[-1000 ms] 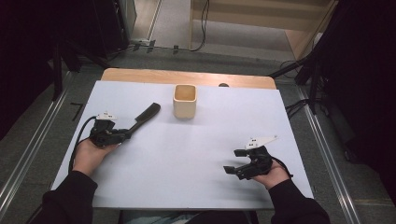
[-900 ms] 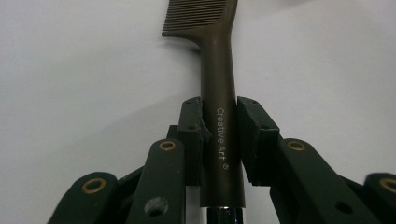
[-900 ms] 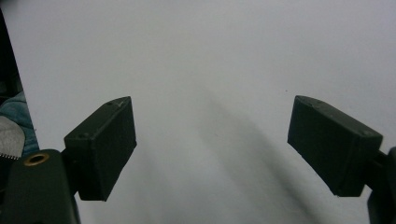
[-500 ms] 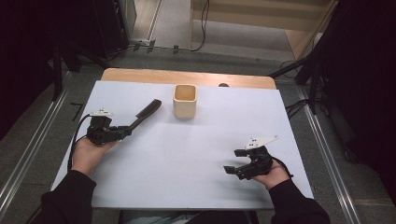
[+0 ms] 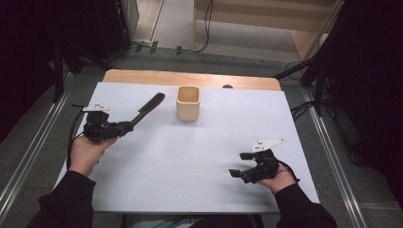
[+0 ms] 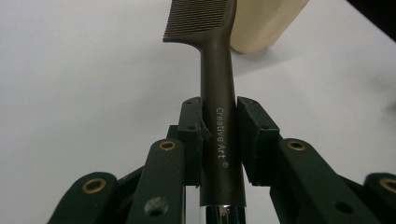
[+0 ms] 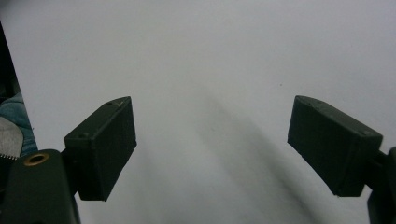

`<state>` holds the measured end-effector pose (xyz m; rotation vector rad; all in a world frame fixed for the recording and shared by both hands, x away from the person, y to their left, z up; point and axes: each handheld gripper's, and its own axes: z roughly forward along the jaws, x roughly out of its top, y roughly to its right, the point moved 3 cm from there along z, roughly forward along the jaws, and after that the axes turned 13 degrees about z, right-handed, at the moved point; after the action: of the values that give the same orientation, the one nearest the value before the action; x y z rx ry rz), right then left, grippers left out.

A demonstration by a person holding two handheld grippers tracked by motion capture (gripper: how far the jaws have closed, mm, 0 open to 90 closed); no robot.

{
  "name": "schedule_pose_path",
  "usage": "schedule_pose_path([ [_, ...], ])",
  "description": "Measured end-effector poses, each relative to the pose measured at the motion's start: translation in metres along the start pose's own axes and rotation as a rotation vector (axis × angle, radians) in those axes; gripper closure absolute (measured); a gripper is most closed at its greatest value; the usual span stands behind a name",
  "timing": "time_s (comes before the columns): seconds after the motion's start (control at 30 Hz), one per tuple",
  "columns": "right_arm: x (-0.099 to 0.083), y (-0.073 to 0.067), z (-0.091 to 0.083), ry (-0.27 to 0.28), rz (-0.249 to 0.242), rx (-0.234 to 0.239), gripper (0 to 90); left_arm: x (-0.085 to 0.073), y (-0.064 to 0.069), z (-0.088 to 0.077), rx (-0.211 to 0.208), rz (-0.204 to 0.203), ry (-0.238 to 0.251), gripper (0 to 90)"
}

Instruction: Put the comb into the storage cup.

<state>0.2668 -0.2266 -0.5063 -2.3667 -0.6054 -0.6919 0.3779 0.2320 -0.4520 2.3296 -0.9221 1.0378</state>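
Dark brown comb (image 6: 217,84) w/ white lettering, cream cup (image 5: 187,102), white table (image 5: 190,161).

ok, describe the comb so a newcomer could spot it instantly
Start at the white table and find the cream square cup near its far edge. Just left of the cup, the left gripper clamps a dark comb by its handle, teeth end toward the cup. It is long, thin and black.
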Motion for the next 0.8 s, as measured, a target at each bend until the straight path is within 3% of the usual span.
schedule_pose_path([
  [0.2, -0.002, 0.001, -0.001, 0.002, 0.009, -0.006, 13.7, 0.013, 0.003, -0.01, -0.018, -0.004, 0.039, 73.3],
  [0.47, -0.005, 0.001, -0.004, 0.007, 0.015, -0.014, 13.6, 0.035, 0.018, -0.017, -0.043, 0.017, 0.066, 73.4],
  [0.8, -0.01, 0.003, -0.01, 0.02, 0.032, -0.03, 13.6, 0.059, 0.041, -0.009, -0.101, 0.055, 0.084, 73.3],
])
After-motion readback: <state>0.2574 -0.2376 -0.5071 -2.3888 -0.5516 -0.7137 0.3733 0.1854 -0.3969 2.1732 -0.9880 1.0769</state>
